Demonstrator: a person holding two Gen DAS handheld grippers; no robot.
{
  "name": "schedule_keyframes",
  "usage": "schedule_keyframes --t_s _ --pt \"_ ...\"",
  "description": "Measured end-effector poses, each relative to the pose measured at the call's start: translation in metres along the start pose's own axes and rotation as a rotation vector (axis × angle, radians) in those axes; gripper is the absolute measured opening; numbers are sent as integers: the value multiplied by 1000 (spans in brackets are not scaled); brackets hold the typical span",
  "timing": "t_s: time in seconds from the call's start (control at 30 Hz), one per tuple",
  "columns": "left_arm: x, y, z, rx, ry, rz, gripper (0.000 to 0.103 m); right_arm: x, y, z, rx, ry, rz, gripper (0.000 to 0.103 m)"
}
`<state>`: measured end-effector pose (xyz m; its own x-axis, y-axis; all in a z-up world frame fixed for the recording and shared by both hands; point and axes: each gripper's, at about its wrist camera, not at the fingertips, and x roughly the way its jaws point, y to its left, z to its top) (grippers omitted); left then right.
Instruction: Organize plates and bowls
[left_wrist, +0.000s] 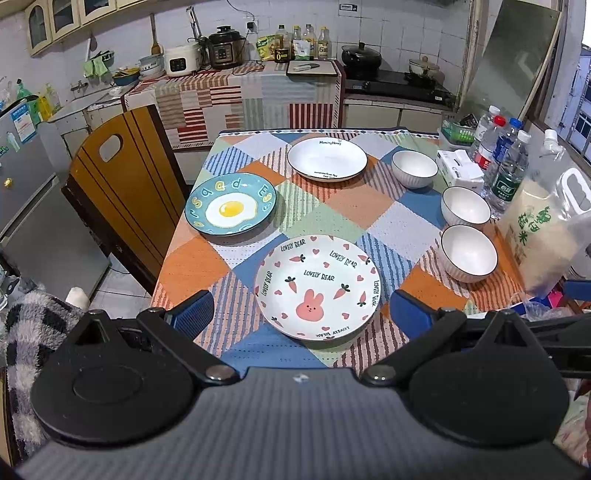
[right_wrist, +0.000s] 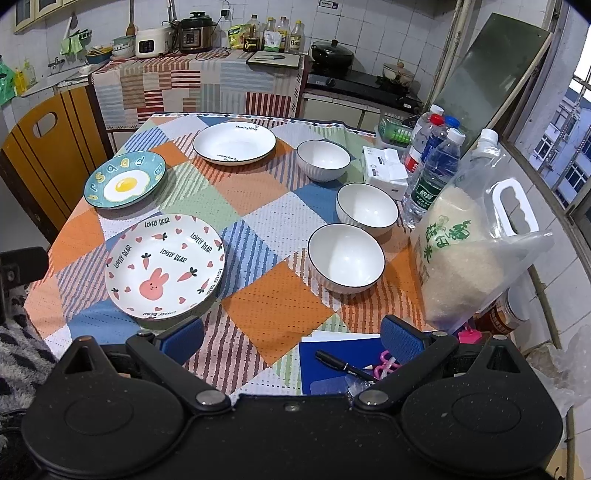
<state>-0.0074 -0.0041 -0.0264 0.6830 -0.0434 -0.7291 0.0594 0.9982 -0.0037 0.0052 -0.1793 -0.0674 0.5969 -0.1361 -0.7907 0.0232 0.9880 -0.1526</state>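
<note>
Both the left tool (left_wrist: 301, 314) and right tool (right_wrist: 291, 341) gape wide and empty. The bunny plate (left_wrist: 317, 286) lies nearest; three bowls (right_wrist: 346, 257) crowd the rice bag (right_wrist: 465, 258), so a careless reach could topple it

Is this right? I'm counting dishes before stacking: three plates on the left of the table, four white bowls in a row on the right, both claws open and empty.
Not quite: there are three white bowls, not four: the far bowl, middle bowl and near bowl, clearest in the right wrist view. The rest holds: three plates, with the left claw and right claw open and empty.
</note>
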Motion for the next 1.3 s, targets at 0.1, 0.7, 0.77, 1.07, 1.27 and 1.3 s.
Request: schedule_keyframes --t_s 0.1,0.7,0.77,1.07,1.27,1.3 --pt "3 1 -1 13 9 -14 101 1 -1 0 -2 0 6 103" --pt "117 45 30 81 57 -93 93 77 1 7 -36 -322 336 95" --pt "138 50 31 83 77 -118 92 93 7 6 -38 -301 394 93" --pt "224 68 24 84 172 -120 71 155 35 -4 -51 -244 452 84" --pt "265 73 8 81 275 -89 63 198 38 -12 33 -134 451 63" --pt "271 71 6 82 296 -75 62 205 37 -14 50 -113 457 59"
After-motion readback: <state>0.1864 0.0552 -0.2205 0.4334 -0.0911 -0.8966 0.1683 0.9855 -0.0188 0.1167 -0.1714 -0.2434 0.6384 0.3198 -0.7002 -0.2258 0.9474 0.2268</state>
